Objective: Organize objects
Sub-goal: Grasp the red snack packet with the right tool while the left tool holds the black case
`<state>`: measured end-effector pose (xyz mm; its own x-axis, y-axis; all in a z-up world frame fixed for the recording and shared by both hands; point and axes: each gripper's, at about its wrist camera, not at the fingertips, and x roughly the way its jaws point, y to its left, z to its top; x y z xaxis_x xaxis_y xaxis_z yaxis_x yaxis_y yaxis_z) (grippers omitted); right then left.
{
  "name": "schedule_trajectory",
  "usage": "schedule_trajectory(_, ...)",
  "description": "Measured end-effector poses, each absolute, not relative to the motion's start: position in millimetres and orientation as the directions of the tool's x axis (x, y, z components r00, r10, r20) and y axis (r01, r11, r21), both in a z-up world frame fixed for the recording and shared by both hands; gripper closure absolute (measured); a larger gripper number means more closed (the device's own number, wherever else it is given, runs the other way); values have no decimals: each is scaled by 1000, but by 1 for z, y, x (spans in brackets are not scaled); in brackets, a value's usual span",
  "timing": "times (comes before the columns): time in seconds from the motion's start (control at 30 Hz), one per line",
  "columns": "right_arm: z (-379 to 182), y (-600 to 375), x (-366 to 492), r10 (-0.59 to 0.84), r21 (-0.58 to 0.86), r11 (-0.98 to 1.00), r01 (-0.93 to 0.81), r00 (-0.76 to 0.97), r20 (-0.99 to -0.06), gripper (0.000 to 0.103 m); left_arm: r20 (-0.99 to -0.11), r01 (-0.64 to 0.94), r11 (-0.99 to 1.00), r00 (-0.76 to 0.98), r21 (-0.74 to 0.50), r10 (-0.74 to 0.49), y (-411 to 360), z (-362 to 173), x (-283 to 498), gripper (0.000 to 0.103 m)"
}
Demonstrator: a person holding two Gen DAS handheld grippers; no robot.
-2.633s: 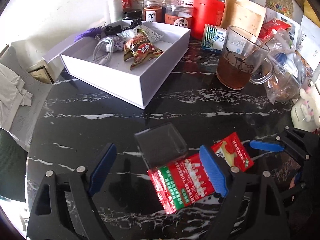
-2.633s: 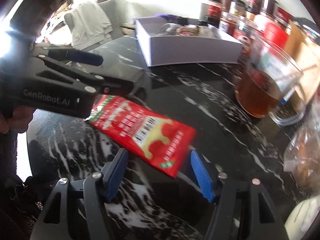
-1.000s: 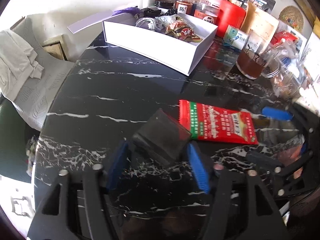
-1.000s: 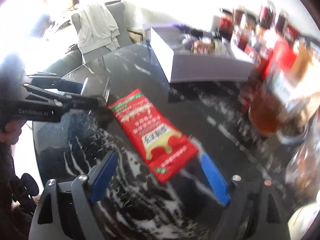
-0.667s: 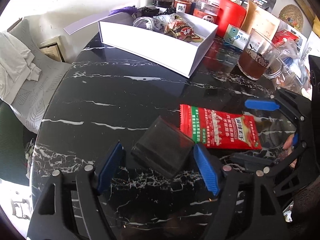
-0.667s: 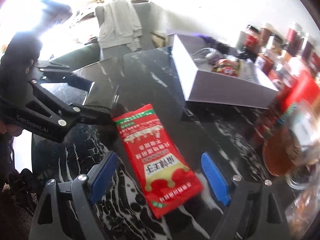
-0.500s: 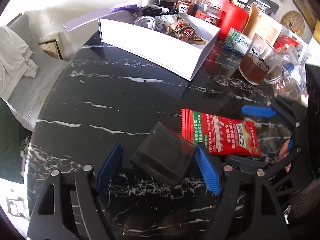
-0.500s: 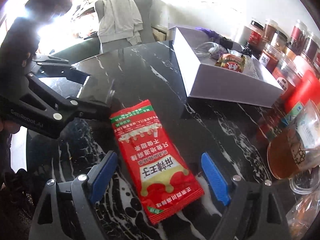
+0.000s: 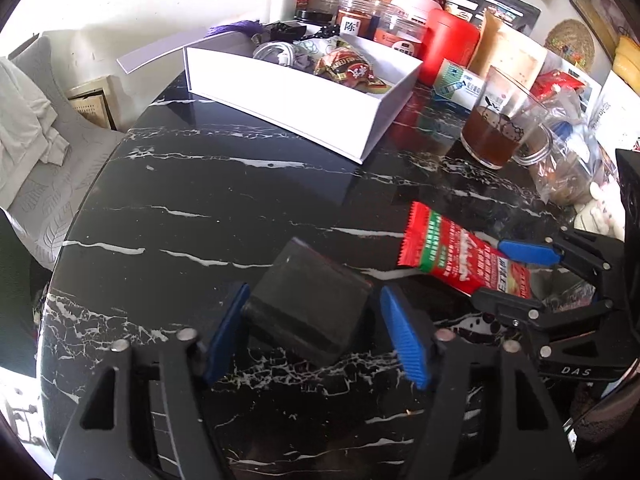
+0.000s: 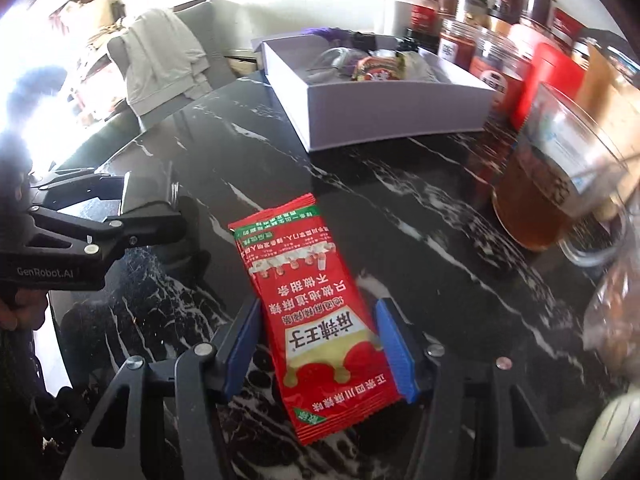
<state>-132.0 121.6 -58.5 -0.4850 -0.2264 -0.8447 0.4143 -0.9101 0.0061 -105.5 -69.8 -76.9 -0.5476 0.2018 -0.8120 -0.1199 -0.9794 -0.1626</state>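
A small dark plastic box (image 9: 308,304) sits between the blue pads of my left gripper (image 9: 312,292); both pads touch its sides as the jaws close. A red snack packet (image 10: 316,320) lies lengthwise between the pads of my right gripper (image 10: 318,307), whose jaws are also closing onto its long edges. In the left wrist view the red snack packet (image 9: 448,252) sticks out of the right gripper (image 9: 490,270) with its free end raised off the black marble table (image 9: 200,200). The left gripper (image 10: 132,196) and dark box (image 10: 148,190) show at the left of the right wrist view.
An open white box (image 9: 304,120) with snacks and a cable stands at the back. A glass mug of brown drink (image 9: 496,136) is to its right. Jars, a red canister (image 9: 452,48) and bags crowd the back edge. A chair with cloth (image 10: 164,60) is beyond the table.
Both grippers' jaws have narrowed, the left onto the dark box, the right onto the packet. The right gripper rolled and now lines up along the packet, whose far end has come up.
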Motion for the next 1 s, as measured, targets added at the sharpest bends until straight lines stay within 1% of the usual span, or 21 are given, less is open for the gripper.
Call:
schedule_trajectory(0.03,-59,122,-128,-217,5,-916,401,-486,-846,42,-812,-120,-980,-549,-162,201,-70,-77,-104,47)
schedule_trajectory(0.1,-59,122,-122,-192,-15,-923,384,-495,-847,40,-811,-117,-981,-552,-157,195,-68,-76,-104,49)
schedule_trajectory(0.13,-59,121,-119,-186,-20,-924,381,-496,-848,40,-811,-110,-983,-556,-147,183,-67,-77,-103,56)
schedule_trajectory(0.17,-59,120,-115,-187,-19,-923,383,-491,-851,40,-810,-107,-985,-560,-136,173,-66,-77,-102,57)
schedule_trajectory(0.3,-58,115,-105,-206,-17,-906,423,-474,-856,39,-813,-126,-986,-560,-110,162,-59,-76,-96,57)
schedule_trajectory(0.53,-59,112,-107,-216,-10,-902,432,-470,-856,39,-811,-128,-983,-556,-134,183,-60,-76,-96,57)
schedule_trajectory(0.7,-60,110,-108,-222,-10,-899,437,-476,-851,33,-800,-145,-981,-569,-130,190,-59,-77,-100,54)
schedule_trajectory(0.8,-61,108,-107,-232,-10,-895,447,-484,-844,33,-791,-144,-982,-583,-123,185,-57,-78,-102,54)
schedule_trajectory(0.83,-61,108,-106,-238,-11,-892,452,-490,-838,35,-788,-144,-982,-588,-123,185,-57,-78,-102,55)
schedule_trajectory(0.87,-60,108,-105,-241,-15,-892,451,-504,-830,50,-786,-145,-982,-591,-121,184,-57,-79,-102,59)
schedule_trajectory(0.9,-60,108,-105,-247,-10,-892,452,-505,-827,53,-786,-147,-983,-593,-110,176,-56,-79,-102,61)
schedule_trajectory(1.0,-60,107,-103,-256,-25,-883,469,-525,-812,57,-790,-148,-983,-589,-106,174,-55,-78,-103,61)
